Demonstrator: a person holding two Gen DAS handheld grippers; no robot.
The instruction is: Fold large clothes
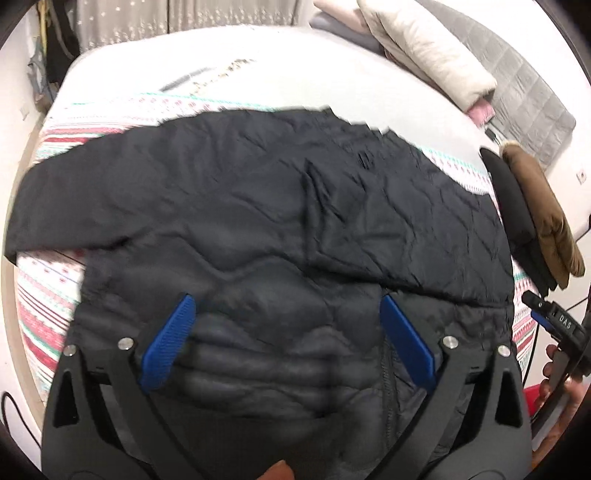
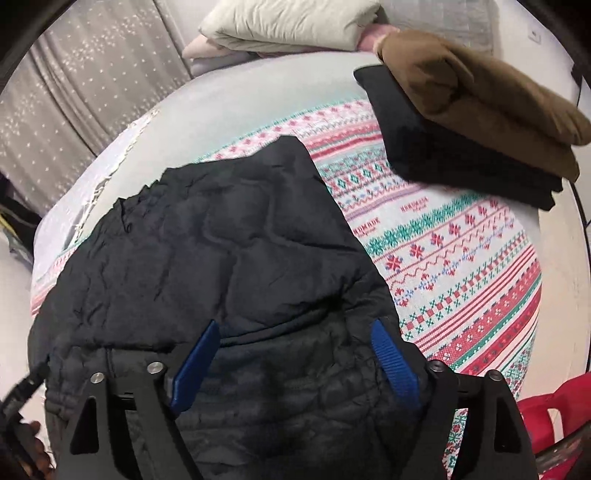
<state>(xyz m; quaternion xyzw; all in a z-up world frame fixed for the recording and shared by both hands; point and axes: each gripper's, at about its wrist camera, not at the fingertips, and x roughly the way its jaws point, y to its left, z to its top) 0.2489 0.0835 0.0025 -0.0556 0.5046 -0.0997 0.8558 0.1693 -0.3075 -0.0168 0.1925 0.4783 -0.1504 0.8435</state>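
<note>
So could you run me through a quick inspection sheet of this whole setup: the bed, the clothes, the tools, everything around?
Surface: bed with a patterned blanket, red, green and white.
Job's things: black quilted jacket spread flat, partly folded over itself.
Clutter: brown garment on a black folded garment; cream bedding stacked at the far edge.
Grippers: left tool open above the jacket; right tool open above the jacket.
Cables: thin dark cable at the bed's left edge.
Surroundings: curtain with a small white pattern; red object beside the bed.
</note>
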